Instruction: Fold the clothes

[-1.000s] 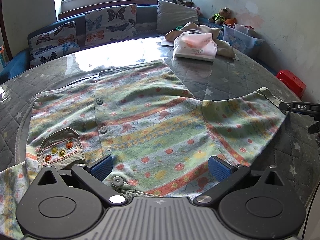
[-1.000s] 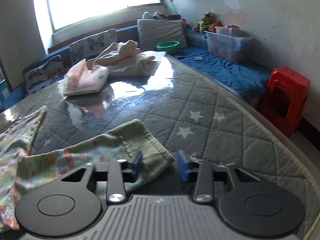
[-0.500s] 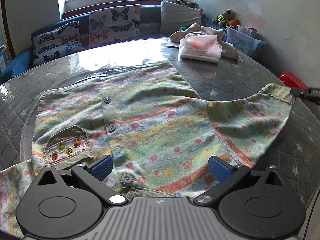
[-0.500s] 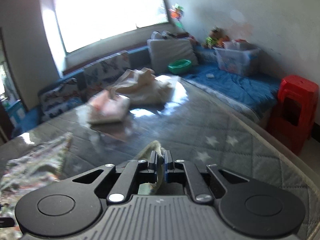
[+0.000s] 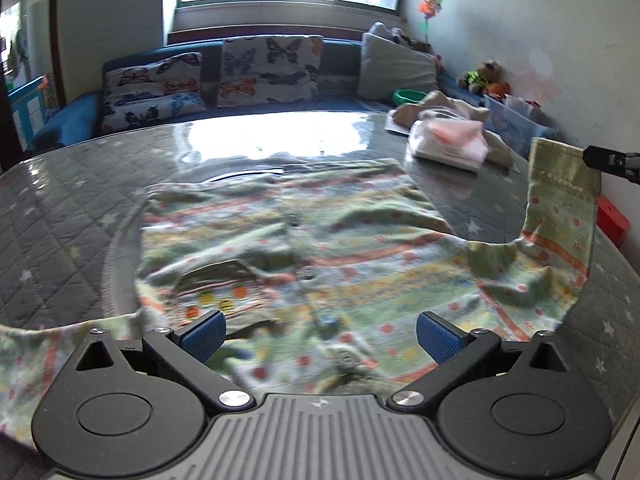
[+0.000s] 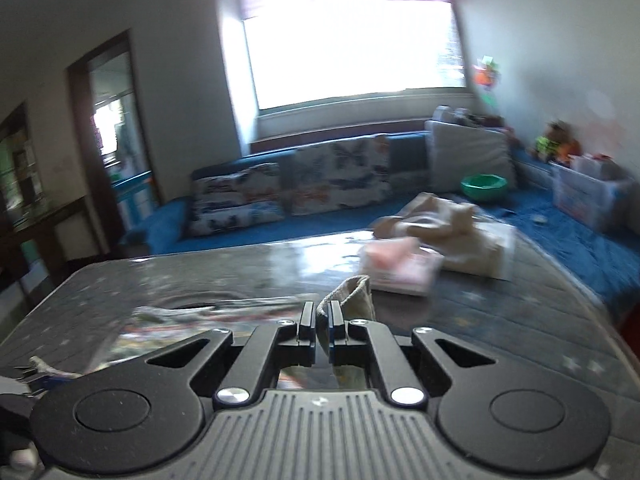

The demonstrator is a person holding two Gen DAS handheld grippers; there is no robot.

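Lifted clear of tabletop (image 5: 80,184) since a second ago, sleeve (image 5: 560,200) clamped in right hand-held gripper (image 6: 322,316), left hand-held gripper (image 5: 320,330) spread apart over shirt (image 5: 300,248); best carried across flat, cuff taut.

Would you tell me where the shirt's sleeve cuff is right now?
In the left wrist view the cuff is lifted at the right, pinched by the right tongs, just right of the pink folded cloth.

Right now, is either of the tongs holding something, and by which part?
The right tongs are shut on the ribbed cuff of the patterned shirt's sleeve, lifting it. The left tongs are open, holding nothing.
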